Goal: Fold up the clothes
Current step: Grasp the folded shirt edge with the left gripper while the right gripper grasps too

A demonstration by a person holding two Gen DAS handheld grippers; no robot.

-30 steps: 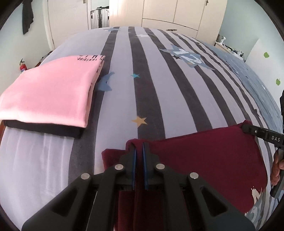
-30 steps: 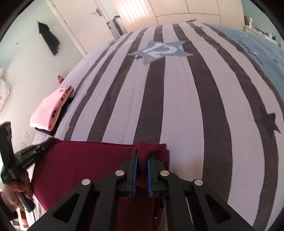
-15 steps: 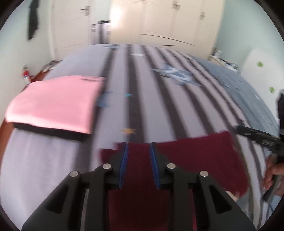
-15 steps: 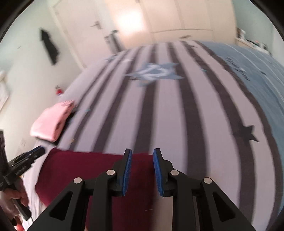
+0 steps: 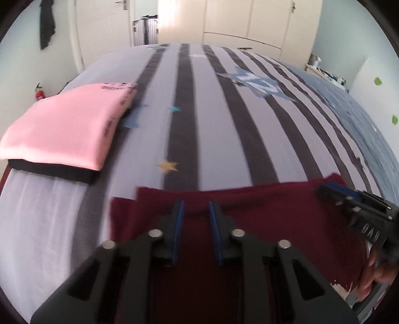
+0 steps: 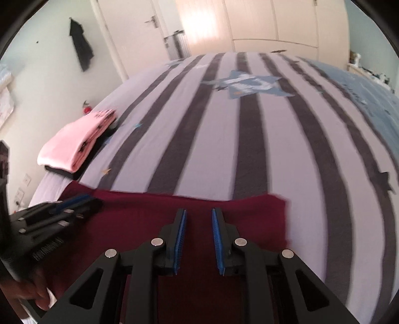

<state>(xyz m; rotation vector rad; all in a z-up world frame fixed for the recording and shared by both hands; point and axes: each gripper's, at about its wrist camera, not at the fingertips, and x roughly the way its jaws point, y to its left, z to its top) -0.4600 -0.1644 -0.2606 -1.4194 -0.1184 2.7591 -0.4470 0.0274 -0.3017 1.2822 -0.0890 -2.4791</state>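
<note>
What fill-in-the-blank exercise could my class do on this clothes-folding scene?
1. Both the left gripper and the right gripper have their jaws ____.
2. The garment lying under both grippers is ____ in colour.
3. The folded pink garment rests on top of a folded ____ one.
4. The bedspread is patterned with dark ____ and stars.

Missing words: open; maroon; black; stripes

Home bedroom: a bed [image 5: 204, 119] under a striped, star-printed cover, cream wardrobe doors [image 5: 249, 22] beyond its far edge, a door [image 6: 129, 32], and dark clothing [image 6: 81, 47] hung on the wall.
</note>
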